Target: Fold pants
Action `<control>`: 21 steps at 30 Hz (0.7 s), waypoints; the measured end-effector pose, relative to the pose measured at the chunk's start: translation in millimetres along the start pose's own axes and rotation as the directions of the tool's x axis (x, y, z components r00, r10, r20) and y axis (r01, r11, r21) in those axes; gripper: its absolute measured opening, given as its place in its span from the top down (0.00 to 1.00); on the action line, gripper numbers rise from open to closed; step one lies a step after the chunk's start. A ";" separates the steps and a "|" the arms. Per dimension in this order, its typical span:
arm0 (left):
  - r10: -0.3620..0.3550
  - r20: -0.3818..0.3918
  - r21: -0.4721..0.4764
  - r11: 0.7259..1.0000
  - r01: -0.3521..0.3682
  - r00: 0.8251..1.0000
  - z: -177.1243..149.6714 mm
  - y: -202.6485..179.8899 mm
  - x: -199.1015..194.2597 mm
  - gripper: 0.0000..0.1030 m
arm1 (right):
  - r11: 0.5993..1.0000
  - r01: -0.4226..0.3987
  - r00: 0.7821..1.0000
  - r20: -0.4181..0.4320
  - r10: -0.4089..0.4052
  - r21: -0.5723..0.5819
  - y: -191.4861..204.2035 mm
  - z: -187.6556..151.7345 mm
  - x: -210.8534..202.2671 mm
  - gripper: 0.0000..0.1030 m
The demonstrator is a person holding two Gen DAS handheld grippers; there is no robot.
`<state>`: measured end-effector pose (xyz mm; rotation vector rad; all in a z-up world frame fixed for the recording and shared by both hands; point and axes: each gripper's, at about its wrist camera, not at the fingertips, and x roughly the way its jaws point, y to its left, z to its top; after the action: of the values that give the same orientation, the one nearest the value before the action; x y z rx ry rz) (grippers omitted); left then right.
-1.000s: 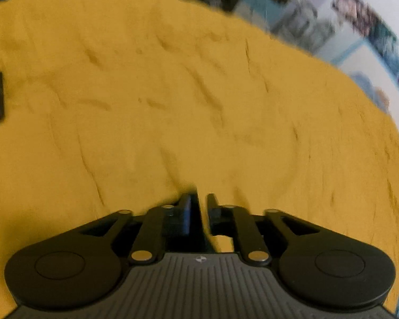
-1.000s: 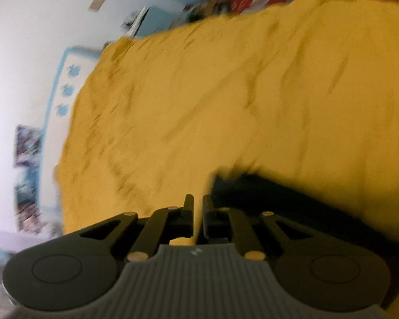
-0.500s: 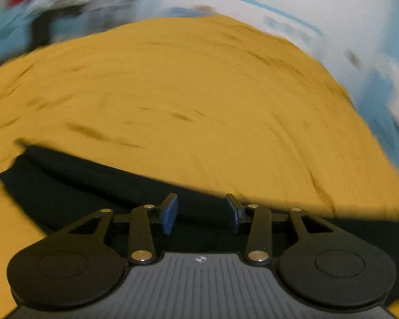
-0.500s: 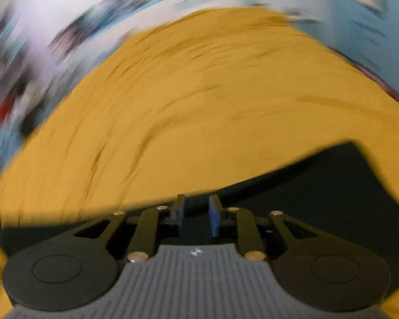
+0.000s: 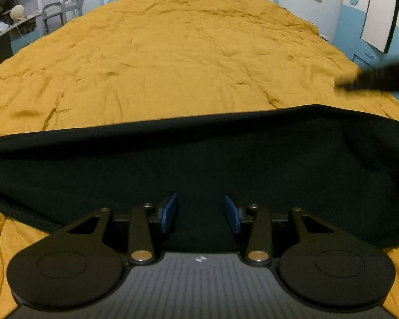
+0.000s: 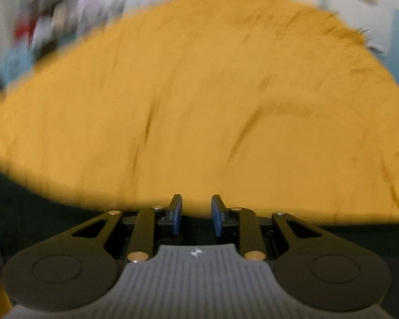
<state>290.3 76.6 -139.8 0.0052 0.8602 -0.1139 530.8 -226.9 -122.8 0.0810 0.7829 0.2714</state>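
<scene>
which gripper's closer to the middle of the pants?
Left. The left gripper hovers open over the middle of the black pants; the right gripper sits open at their edge.

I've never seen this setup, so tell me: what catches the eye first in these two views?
The mustard-yellow bedspread fills most of both views, rumpled and stretching to the far wall. Across it, in the left wrist view, lies a broad band of black pants, directly ahead of the open left gripper. In the blurred right wrist view, the right gripper is also open, over the fabric's edge.
</scene>
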 end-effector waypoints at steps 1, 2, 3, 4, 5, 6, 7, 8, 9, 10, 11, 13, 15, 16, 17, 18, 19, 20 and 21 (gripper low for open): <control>-0.006 -0.002 0.005 1.000 0.006 1.000 1.8 -0.1 -0.2 0.52 | 0.998 -0.001 0.998 0.060 -0.002 0.055 -8.0 10.9 -7.6 0.79; -0.013 -0.006 0.011 1.000 0.013 1.000 2.6 2.0 -1.3 0.52 | 0.996 -0.008 0.997 0.082 0.000 0.087 -12.4 17.2 -13.6 0.78; -0.019 -0.011 0.012 1.000 0.020 1.000 3.8 3.3 -2.3 0.52 | 0.995 -0.029 0.996 0.091 0.020 0.098 -14.7 19.3 -20.7 0.79; -0.028 -0.015 0.009 1.000 0.028 1.000 6.3 7.2 -3.1 0.52 | 0.996 -0.045 0.995 0.090 0.038 0.077 -12.9 16.9 -26.5 0.79; -0.032 -0.016 0.005 0.999 0.032 0.999 11.0 8.4 -1.6 0.52 | 0.999 -0.042 0.996 0.082 0.039 0.034 -8.6 12.5 -31.4 0.78; -0.030 -0.012 -0.001 1.000 0.030 0.999 16.1 11.4 -1.2 0.52 | 0.999 -0.030 0.997 0.067 0.032 -0.018 -5.2 3.8 -39.4 0.78; -0.026 0.000 -0.014 1.000 0.026 1.000 21.9 17.8 -1.9 0.52 | 0.997 -0.019 0.999 0.045 0.022 -0.073 0.3 -7.4 -44.7 0.78; -0.020 0.009 -0.028 0.999 0.020 1.000 27.6 21.4 -1.1 0.52 | 0.992 -0.020 1.000 0.017 0.022 -0.121 4.5 -20.5 -50.3 0.78; -0.012 0.014 -0.050 0.999 0.013 1.000 34.0 28.6 0.2 0.51 | 0.988 -0.035 0.999 -0.009 0.034 -0.151 5.6 -33.6 -55.0 0.78; -0.006 0.012 -0.075 0.997 0.007 1.000 41.0 36.3 3.0 0.50 | 0.985 -0.054 0.998 -0.031 0.049 -0.166 -0.9 -48.4 -71.0 0.77; -0.008 0.004 -0.093 0.996 0.008 1.000 47.8 44.0 8.4 0.49 | 0.981 -0.077 0.996 -0.057 0.068 -0.178 -1.4 -61.2 -78.8 0.77; 0.003 -0.037 -0.135 0.991 -0.008 0.999 60.7 61.8 25.3 0.49 | 0.979 -0.104 0.992 -0.085 0.090 -0.177 -4.9 -82.1 -93.3 0.77; 0.033 -0.057 -0.196 0.980 -0.044 0.998 74.5 84.2 42.1 0.53 | 0.983 -0.121 0.990 -0.086 0.110 -0.141 -11.4 -100.3 -103.9 0.76; 0.057 -0.023 -0.236 0.970 -0.061 0.998 81.9 97.3 44.3 0.54 | 0.985 -0.132 0.989 -0.083 0.123 -0.114 -15.1 -108.6 -112.1 0.76; 0.106 0.020 -0.281 0.955 -0.096 0.994 86.4 109.5 42.7 0.54 | 0.986 -0.141 0.988 -0.075 0.135 -0.087 -20.3 -114.4 -119.5 0.76; 0.188 0.062 -0.353 0.923 -0.154 0.980 90.6 124.6 37.3 0.54 | 0.987 -0.143 0.988 -0.066 0.139 -0.072 -22.3 -119.6 -124.6 0.76; 0.243 0.086 -0.424 0.887 -0.185 0.966 92.3 138.8 30.7 0.54 | 0.988 -0.141 0.989 -0.057 0.138 -0.063 -24.5 -126.9 -131.8 0.75; 0.266 0.090 -0.494 0.849 -0.189 0.960 91.8 153.1 23.6 0.53 | 0.989 -0.136 0.990 -0.048 0.134 -0.054 -26.5 -131.2 -139.5 0.75; 0.266 0.089 -0.553 0.815 -0.175 0.960 88.8 165.6 16.3 0.53 | 0.990 -0.132 0.991 -0.040 0.130 -0.044 -27.5 -135.7 -147.7 0.74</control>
<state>384.9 235.0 -101.0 -0.4326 0.6972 0.3516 340.9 -297.2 -122.4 0.0835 0.8085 0.4166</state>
